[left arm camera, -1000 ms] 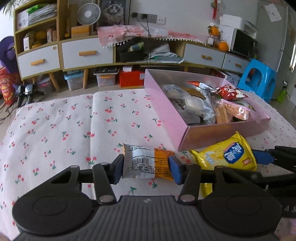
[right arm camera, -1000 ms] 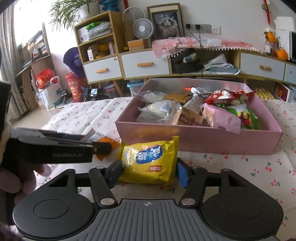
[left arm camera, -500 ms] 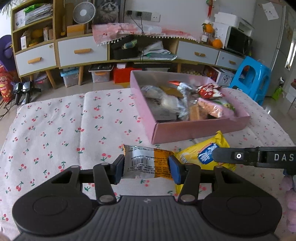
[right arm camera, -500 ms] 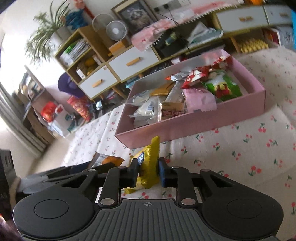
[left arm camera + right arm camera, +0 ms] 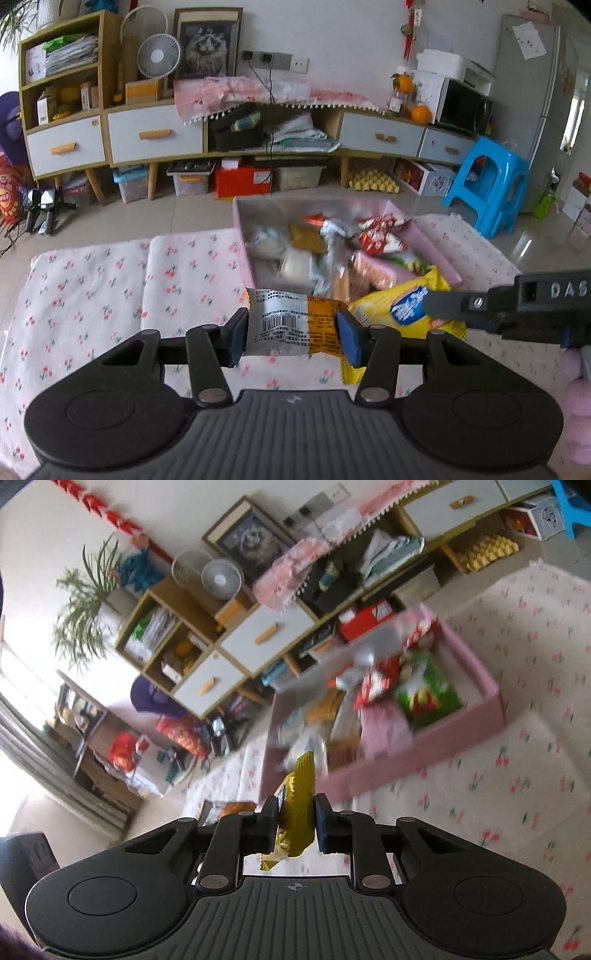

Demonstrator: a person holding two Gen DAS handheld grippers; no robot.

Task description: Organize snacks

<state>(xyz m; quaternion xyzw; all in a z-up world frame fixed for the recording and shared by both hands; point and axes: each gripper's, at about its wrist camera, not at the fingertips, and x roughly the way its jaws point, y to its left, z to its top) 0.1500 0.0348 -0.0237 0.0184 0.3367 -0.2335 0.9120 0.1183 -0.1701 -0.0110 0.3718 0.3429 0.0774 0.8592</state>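
- Right gripper [image 5: 296, 825]: a second earlier its jaws stood either side of the yellow snack packet [image 5: 300, 805], which lay flat on the cloth; they have since closed hard on it and now pinch it edge-on, crumpled between the pads
- The right wrist view is now strongly tilted where it was level before, so the gripper has rolled over; the packet is clear of the cherry-print cloth [image 5: 517, 760] and carried
- Left gripper [image 5: 291, 332]: no change of grip; it holds the silver-and-orange snack packet [image 5: 291, 321] across its width, jaws at a moderate gap, barcode side facing the camera
- In the left view the cloth has dropped away and the pink box [image 5: 436, 247] sits nearer the middle of the frame than a second ago, so this gripper has lifted toward it
- The pink box lies at the far right of the cloth, already well filled with assorted packets; the yellow packet hangs just near of its front wall, the silver one to the near left
- Judgement: both pick-ups are complete and both loads are in transit; what remains is to carry each over the box wall and release
- Risk, as a judgement: the two grippers are close together at the near side of the box and could foul each other
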